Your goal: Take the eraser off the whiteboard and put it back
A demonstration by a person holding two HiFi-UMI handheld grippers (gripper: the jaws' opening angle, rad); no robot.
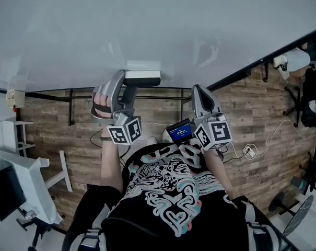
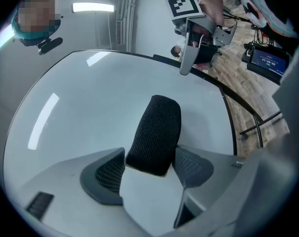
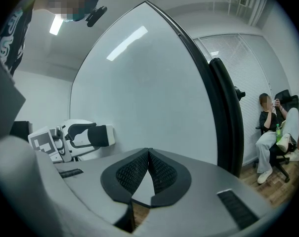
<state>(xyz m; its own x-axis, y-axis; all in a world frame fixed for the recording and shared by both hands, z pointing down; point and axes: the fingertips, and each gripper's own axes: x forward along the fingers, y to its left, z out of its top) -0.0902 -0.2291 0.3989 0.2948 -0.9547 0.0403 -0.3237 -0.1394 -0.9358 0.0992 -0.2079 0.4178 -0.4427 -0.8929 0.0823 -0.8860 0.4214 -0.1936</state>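
Black felt shows on the eraser [image 2: 155, 132], which stands clamped between the pads of the left gripper [image 1: 124, 85], its far end right at the whiteboard [image 1: 147, 25]; whether it touches the board is hard to tell. Beside it, a little apart, the right gripper [image 3: 148, 156] points at the same board with its jaws pressed together on nothing. Below both lies a wooden floor [image 1: 262, 124]
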